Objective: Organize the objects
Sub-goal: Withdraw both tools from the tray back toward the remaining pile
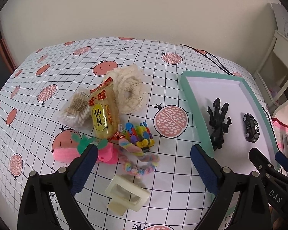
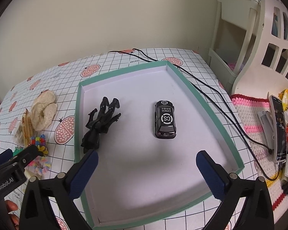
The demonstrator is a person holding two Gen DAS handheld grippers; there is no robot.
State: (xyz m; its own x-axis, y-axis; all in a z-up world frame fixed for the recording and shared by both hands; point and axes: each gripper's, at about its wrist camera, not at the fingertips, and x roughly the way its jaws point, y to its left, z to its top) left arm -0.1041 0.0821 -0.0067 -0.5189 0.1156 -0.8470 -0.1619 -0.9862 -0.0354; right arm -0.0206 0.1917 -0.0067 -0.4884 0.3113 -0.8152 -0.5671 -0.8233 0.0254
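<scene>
Left gripper (image 1: 144, 153) open, empty, over the pile: one cracker pack (image 1: 103, 111) — light, crinkly, slippery, best pinched across its narrow middle. One cream scrunchie (image 1: 129, 92), soft. Two toys in the teal tray (image 2: 77, 115) — figurine (image 2: 99, 122), car (image 2: 165, 119). Right gripper (image 2: 146, 162) likewise wide, empty.

Teal tray (image 1: 190, 88) near corner hidden behind left gripper (image 1: 144, 153) jaws

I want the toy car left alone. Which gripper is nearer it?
Right. The right gripper hangs open over the tray, facing the toy car; the left gripper is open over the pile outside.
</scene>
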